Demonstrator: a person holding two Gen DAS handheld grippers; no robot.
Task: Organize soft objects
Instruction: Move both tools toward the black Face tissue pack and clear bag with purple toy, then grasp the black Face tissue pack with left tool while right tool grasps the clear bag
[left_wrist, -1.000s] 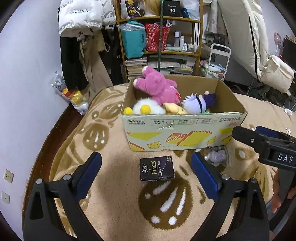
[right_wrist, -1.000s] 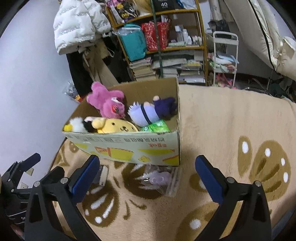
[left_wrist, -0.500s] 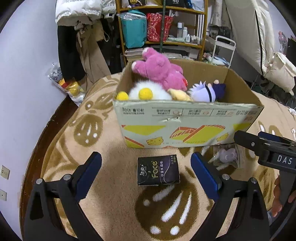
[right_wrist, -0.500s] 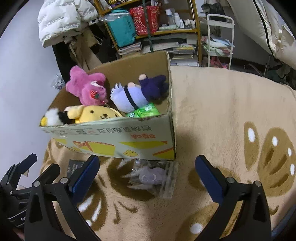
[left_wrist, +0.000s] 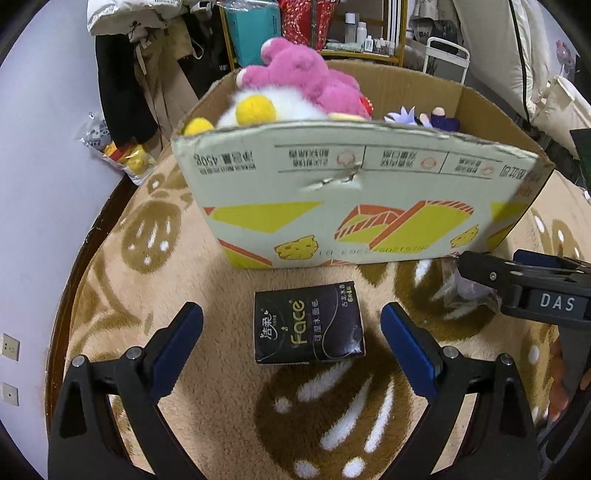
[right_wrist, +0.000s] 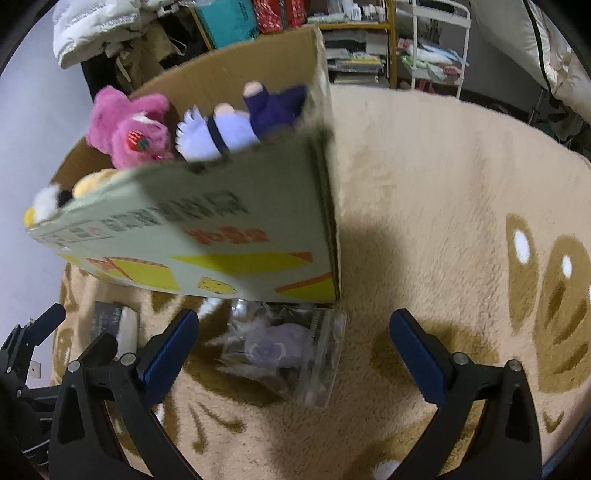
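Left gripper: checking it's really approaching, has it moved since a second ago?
Yes. The left gripper has come forward and down toward the box; its open fingers now flank the tissue pack.

Room, general.
Floor covering: beige plush rug (left_wrist: 229, 280) with brown leaf motifs and white flecks, laid over a dark wood floor (left_wrist: 92, 236) visible along its left edge.
Left wall (left_wrist: 40, 192): plain pale lilac-white; two wall sockets (left_wrist: 10, 347) low down.
Rear: wooden shelf unit (left_wrist: 369, 40) stacked with books, bottles, a teal bag and a red bag.
Hanging at rear left: white padded jacket (right_wrist: 107, 26), dark garments below.
Rear right: white wire trolley (right_wrist: 436, 40); cream bedding (left_wrist: 517, 62) leaning upright.
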